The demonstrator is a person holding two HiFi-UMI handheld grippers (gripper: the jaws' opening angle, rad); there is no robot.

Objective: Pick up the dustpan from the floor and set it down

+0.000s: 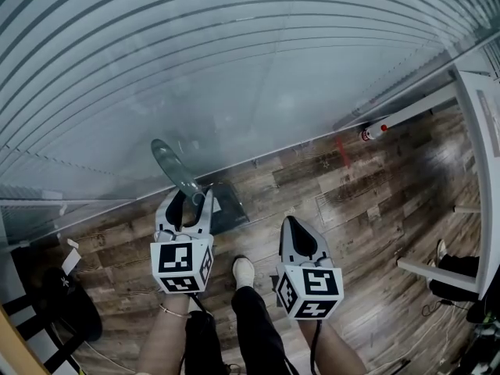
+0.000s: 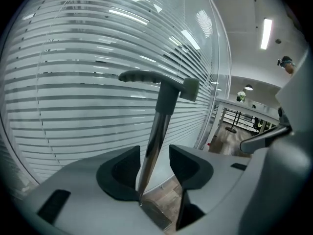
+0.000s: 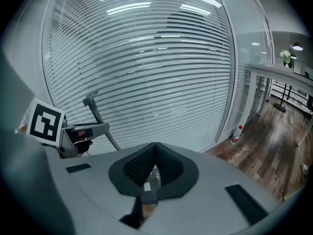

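A long-handled dustpan stands on the wood floor against the glass wall. Its dark pan point(image 1: 228, 208) rests on the floor and its grey handle point(image 1: 176, 170) leans up and to the left. My left gripper point(image 1: 187, 199) stands around the shaft. In the left gripper view the metal shaft point(image 2: 164, 109) runs up between the two pads to a grey grip point(image 2: 142, 76). The shaft lies against the left pad point(image 2: 124, 173), and a gap shows at the right one. My right gripper point(image 1: 293, 225) hangs beside it, apart from the dustpan, its pads point(image 3: 168, 163) closed together on nothing.
The glass wall with blinds point(image 1: 234, 61) fills the far side. A white bottle with a red cap point(image 1: 373, 131) stands by a white table leg point(image 1: 414, 109). A black chair base point(image 1: 70, 303) is at the left, a dark bag point(image 1: 457, 276) at the right, and my shoe point(image 1: 244, 270) below.
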